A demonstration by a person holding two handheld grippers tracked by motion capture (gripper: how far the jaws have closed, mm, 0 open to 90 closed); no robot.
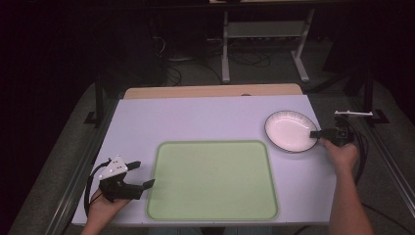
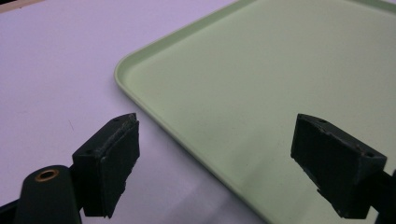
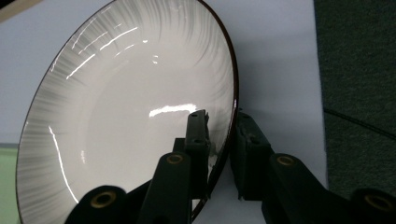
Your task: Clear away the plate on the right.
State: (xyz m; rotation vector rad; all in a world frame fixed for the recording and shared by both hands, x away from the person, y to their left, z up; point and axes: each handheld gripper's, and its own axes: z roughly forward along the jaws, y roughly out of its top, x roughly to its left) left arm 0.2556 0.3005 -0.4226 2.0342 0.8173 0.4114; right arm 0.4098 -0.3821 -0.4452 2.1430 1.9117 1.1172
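A white plate (image 1: 289, 130) with a dark rim and grey streaks sits at the right of the table. My right gripper (image 1: 319, 134) is shut on the plate's right rim; in the right gripper view one jaw lies inside the plate (image 3: 126, 112) and the other outside, at my right gripper (image 3: 223, 135). A pale green tray (image 1: 212, 180) lies empty in the middle front of the table. My left gripper (image 1: 142, 174) hovers open by the tray's left edge. In the left gripper view the jaws of my left gripper (image 2: 215, 154) straddle the tray's (image 2: 280, 84) rim, holding nothing.
The white tabletop (image 1: 195, 120) ends in a wooden strip at the back. Beyond it stand a metal frame (image 1: 264, 34) and cables on a dark floor. A carpeted floor (image 3: 359, 70) lies just past the table's right edge.
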